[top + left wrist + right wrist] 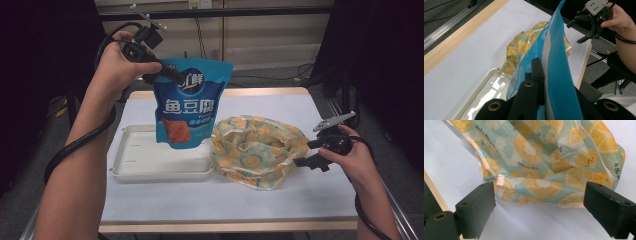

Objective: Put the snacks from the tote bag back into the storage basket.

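A blue snack pouch (pixel 187 102) with a white label hangs upright in the air over the white tray (pixel 145 162). My left gripper (pixel 167 75) is shut on its top left corner. In the left gripper view the pouch (pixel 559 75) is pinched edge-on between the black jaws of that gripper (pixel 544 72). A lemon-print fabric bag (pixel 255 150) lies crumpled on the table to the right of the tray. My right gripper (pixel 306 153) is open at the bag's right edge. In the right gripper view the bag's hem (pixel 536 157) lies just ahead of my open right gripper (pixel 541 205), untouched by its wide-apart jaws.
The white tabletop (pixel 210 200) has a wooden border along its front and back. The tray holds nothing visible. Dark frames stand at both sides of the table. The left gripper's cable loops down along the person's left forearm (pixel 75 165).
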